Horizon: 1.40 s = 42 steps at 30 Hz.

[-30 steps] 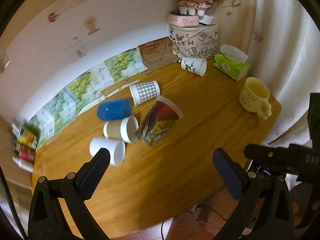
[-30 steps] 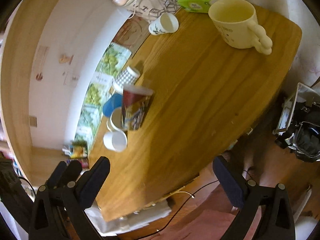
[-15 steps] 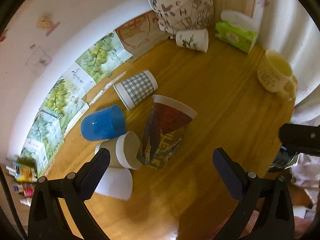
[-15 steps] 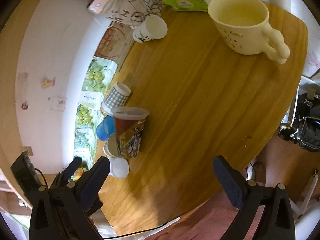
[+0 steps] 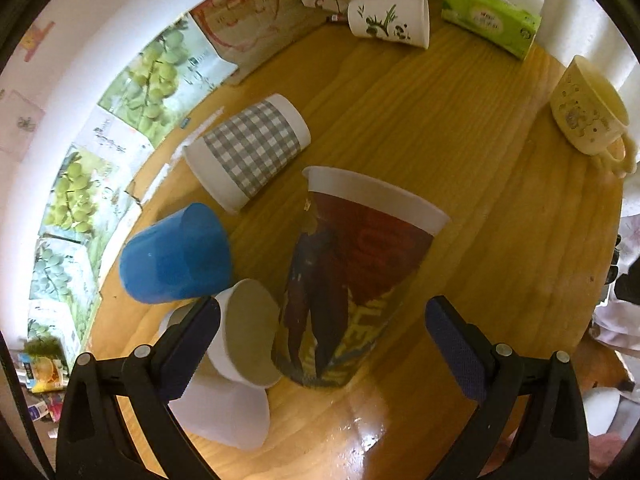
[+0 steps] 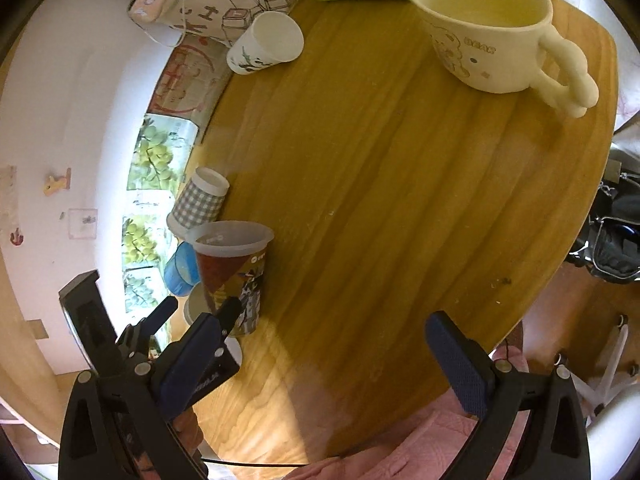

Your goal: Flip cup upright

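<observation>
A tall printed paper cup (image 5: 352, 276) with a red and dark picture stands on the wooden table (image 5: 460, 152) with its rim up; it also shows in the right wrist view (image 6: 232, 276). My left gripper (image 5: 320, 344) is open, its jaws on either side of the cup's lower part and apart from it. My right gripper (image 6: 320, 360) is open and empty over the table's near edge, to the right of the cup.
Several cups lie on their sides left of the printed cup: a checked one (image 5: 248, 148), a blue one (image 5: 176, 256), a brown-lined one (image 5: 248, 340) and a white one (image 5: 224, 416). A leaf-print cup (image 5: 392, 20), a green tissue pack (image 5: 492, 28) and a cream mug (image 5: 588, 112) are farther back.
My left gripper has moved in close to the printed cup, which now sits between its open jaws. My right gripper has shifted closer to the table; the cup has not moved.
</observation>
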Motion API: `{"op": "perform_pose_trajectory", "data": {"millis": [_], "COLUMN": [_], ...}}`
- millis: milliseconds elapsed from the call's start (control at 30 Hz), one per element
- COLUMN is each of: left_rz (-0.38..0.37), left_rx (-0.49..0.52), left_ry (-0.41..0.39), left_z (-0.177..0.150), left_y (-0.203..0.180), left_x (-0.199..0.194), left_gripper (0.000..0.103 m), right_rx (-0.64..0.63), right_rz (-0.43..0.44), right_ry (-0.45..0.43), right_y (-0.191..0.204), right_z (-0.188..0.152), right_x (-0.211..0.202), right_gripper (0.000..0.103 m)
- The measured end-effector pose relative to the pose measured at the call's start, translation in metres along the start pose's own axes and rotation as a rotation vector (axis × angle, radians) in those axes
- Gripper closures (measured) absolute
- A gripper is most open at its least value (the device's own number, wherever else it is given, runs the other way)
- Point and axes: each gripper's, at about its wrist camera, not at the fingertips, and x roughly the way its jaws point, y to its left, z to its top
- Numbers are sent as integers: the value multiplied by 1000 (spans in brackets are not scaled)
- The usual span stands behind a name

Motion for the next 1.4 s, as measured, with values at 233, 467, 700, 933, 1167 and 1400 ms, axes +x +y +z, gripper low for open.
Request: {"op": "perform_pose_trajectory", "data": {"millis": [233, 467, 700, 933, 1167, 1400], "left_rz": [-63, -131, -132, -139, -107, -93], "left_rx": [-16, -72, -76, -96, -149, -293], "left_ry": [52, 88, 107, 122, 124, 123], "left_z": [7, 15, 17, 10, -6, -32], "left_y": [4, 10, 7, -3, -16, -19], "left_x": [18, 30, 35, 33, 17, -1], "left_gripper": [2, 13, 23, 24, 26, 26], "right_rx": [17, 13, -4, -17, -69, -182], "right_rz": [-14, -21, -18, -6, 30, 64], "right_ry": [7, 11, 17, 26, 60, 131], "right_y": [-2, -1, 0, -4, -4, 2], "right_z": [1, 1, -5, -11, -14, -7], "right_x": [2, 4, 3, -2, -8, -16], "right_gripper": [0, 0, 0, 0, 0, 0]}}
